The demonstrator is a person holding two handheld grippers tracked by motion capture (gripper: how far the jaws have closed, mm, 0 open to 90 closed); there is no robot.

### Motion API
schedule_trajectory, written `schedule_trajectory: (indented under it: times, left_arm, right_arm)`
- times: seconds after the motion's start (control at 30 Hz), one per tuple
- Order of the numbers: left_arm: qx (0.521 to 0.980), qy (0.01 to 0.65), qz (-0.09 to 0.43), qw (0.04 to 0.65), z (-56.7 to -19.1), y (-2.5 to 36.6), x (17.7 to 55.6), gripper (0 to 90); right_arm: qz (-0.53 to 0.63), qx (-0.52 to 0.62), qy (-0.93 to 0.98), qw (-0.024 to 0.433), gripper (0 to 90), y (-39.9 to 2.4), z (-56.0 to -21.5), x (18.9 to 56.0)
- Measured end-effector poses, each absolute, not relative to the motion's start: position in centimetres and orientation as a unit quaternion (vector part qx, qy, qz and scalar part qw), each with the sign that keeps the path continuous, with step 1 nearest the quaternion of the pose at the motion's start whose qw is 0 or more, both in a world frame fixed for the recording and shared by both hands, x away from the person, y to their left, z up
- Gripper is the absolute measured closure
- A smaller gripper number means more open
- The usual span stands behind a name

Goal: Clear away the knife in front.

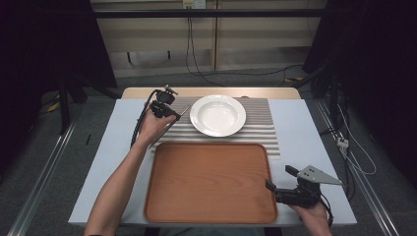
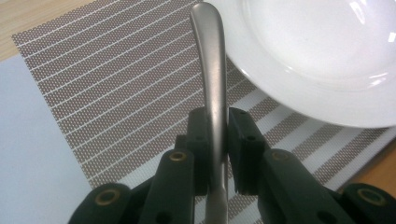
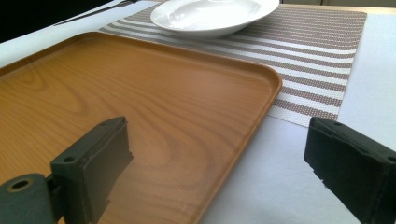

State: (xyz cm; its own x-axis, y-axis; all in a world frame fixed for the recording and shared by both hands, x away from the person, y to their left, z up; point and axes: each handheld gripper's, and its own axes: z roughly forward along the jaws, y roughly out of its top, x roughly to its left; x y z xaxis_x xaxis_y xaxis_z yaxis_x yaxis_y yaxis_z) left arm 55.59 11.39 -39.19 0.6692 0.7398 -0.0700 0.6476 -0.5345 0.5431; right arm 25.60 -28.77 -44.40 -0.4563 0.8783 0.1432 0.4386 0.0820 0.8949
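The left hand-held gripper [image 1: 172, 114], upper left of the high view, is clamped on a metal utensil handle [image 2: 212, 79] over the striped mat [image 1: 263, 129], just beside the white plate [image 1: 218, 115]. The right hand-held gripper [image 1: 278, 183], lower right, stands wide apart and empty at the wooden tray's [image 1: 211, 182] corner. This looks like cutlery being moved; next it probably needs carrying to the tray or setting down on the mat.
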Motion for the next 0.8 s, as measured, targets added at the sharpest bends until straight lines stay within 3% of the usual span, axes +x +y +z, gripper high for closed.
schedule_trajectory:
  times: [0.8]
  left_arm:
    - [0.893,0.348,0.075,0.276,-38.5,11.1,50.0,79.9]
  right_arm:
    - [0.487,0.466,0.704,0.223,6.7,-28.6,-44.4,25.7]
